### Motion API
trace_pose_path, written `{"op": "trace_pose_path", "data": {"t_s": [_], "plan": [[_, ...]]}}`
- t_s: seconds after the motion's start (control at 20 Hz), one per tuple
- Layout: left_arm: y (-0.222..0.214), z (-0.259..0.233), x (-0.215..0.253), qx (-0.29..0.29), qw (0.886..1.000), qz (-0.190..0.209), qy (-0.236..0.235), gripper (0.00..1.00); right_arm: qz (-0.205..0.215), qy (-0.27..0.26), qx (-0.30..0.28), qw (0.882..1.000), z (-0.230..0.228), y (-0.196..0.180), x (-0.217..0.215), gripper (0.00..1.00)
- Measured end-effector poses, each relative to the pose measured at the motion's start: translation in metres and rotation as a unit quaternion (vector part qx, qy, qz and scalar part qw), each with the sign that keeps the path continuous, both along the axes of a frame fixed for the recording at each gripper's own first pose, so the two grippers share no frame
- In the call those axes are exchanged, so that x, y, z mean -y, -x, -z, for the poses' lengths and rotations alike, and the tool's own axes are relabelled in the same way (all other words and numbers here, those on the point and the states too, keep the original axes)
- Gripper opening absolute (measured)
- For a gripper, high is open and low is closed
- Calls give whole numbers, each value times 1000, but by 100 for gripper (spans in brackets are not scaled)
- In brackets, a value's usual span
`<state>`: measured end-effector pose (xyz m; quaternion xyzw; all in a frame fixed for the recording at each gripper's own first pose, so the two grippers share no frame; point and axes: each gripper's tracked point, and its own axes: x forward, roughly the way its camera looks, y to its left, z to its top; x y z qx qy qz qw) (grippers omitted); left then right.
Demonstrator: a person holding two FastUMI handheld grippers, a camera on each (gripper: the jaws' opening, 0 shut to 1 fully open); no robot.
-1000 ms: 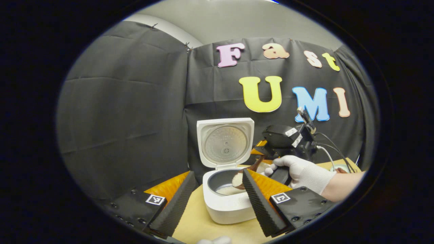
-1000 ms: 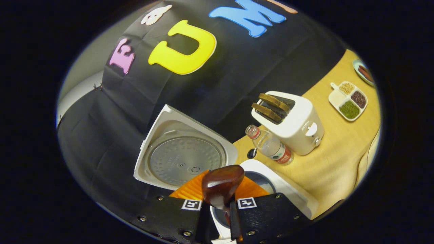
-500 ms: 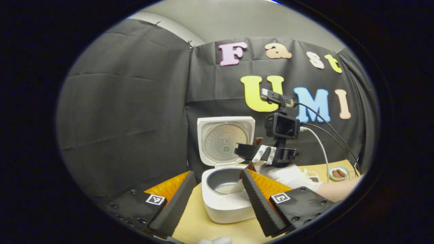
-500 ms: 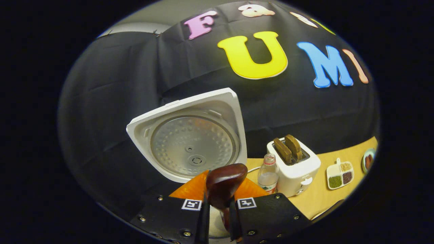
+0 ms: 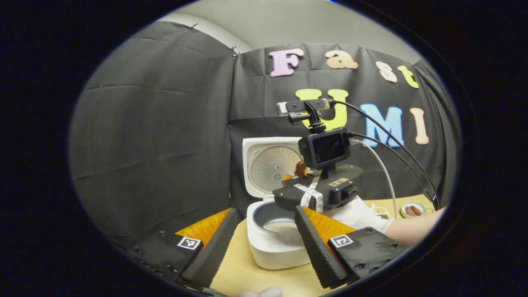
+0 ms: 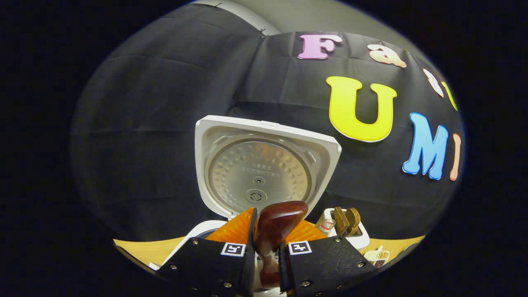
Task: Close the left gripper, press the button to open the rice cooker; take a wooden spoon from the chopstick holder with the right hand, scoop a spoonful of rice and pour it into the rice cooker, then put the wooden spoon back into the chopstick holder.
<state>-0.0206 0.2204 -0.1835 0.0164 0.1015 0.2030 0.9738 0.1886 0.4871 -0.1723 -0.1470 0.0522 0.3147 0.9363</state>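
The rice cooker (image 5: 277, 231) was found with its lid (image 5: 270, 167) raised upright, so the button step was judged complete. A layer of rice (image 5: 282, 226) was seen in the inner pot, and pouring was judged done or nearly so. The wooden spoon (image 6: 275, 231) was held fast between both fingers of the right gripper (image 6: 266, 264), bowl upward and above the cooker; whether any rice lay in the bowl could not be told. The return of the spoon to the chopstick holder was judged outstanding; the position of that holder could not be established.

The left gripper (image 5: 264, 243) was held with its fingers spread apart and nothing between them, low in front of the cooker. In the left gripper view the right gripper (image 5: 317, 194) was observed just above the cooker's right rim, carried by a gloved hand (image 5: 359, 216).

The cooker stood on a light wooden table (image 5: 255, 280). Further right a toaster (image 6: 344, 225) with two slices, a bottle (image 6: 326, 225), a divided dish (image 6: 377, 256) of grains and a small plate (image 5: 412, 209) were noted. The booth was hung with black cloth (image 5: 156, 136), a pale wall visible above it.
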Motion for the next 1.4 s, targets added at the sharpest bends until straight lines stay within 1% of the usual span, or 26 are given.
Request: {"op": "trace_pose_path", "data": {"t_s": [0.05, 0.1, 0.2, 0.3, 0.35, 0.4, 0.45, 0.5, 0.55, 0.6, 0.65, 0.7, 0.75, 0.8, 0.85, 0.95, 1.0, 1.05, 1.1, 1.25, 1.3, 1.4], "plan": [[1, -1, -1, 1, 1000, -1, 0, 96, -5, 6, 7, 1000, 0, 1, -1, 24], [-1, -4, 1, 1, 1000, -1, -1, 99, -9, 7, 9, 1000, -1, 1, -3, 24], [-5, -5, 3, 0, 1000, 0, -4, 99, -11, 3, 2, 1000, -2, -1, -3, 23], [-4, -5, 5, 2, 1000, 1, -2, 99, -9, -22, -33, 999, -2, -2, 0, 24], [-5, -3, 5, 1, 1000, 1, -2, 96, -7, -45, -53, 998, -7, -4, 0, 24], [-6, -6, 6, 2, 1000, 3, -2, 99, -6, -72, -81, 994, -12, -4, 3, 24], [-7, -6, 9, 3, 1000, 5, -4, 99, 0, -98, -109, 989, -16, -4, 8, 24], [-6, -6, 9, 4, 1000, 7, -5, 99, 4, -134, -137, 981, -24, -6, 13, 24], [-4, -5, 11, 4, 1000, 8, -6, 99, 8, -172, -166, 971, -29, -8, 16, 24], [-8, -9, 13, 6, 1000, 11, -6, 99, 11, -214, -206, 955, -34, -9, 20, 24], [-8, -12, 15, 7, 1000, 13, -6, 100, 22, -256, -249, 934, -37, -9, 26, 24], [-10, -14, 17, 9, 1000, 16, -7, 98, 30, -287, -285, 914, -40, -11, 35, 24], [-10, -15, 19, 11, 1000, 18, -9, 100, 31, -315, -307, 897, -43, -13, 41, 24], [-12, -18, 22, 13, 1000, 21, -11, 99, 32, -327, -308, 893, -45, -16, 50, 24], [-13, -19, 24, 13, 1000, 24, -12, 98, 38, -329, -302, 894, -47, -17, 56, 24], [-16, -20, 31, 13, 999, 31, -14, 99, 54, -326, -285, 900, -50, -18, 72, 24], [-17, -20, 34, 14, 999, 35, -15, 98, 60, -328, -278, 901, -51, -19, 82, 24], [-18, -22, 38, 15, 999, 39, -16, 99, 68, -330, -276, 900, -51, -18, 95, 24], [-19, -22, 44, 16, 999, 46, -16, 97, 74, -332, -278, 899, -52, -18, 109, 24], [-23, -28, 57, 20, 998, 62, -19, 99, 107, -336, -269, 896, -40, -25, 163, 24], [-24, -30, 62, 22, 997, 67, -20, 95, 120, -334, -262, 897, -39, -26, 184, 24], [-29, -38, 77, 28, 996, 81, -23, 96, 152, -328, -248, 899, -33, -29, 231, 24]]}}
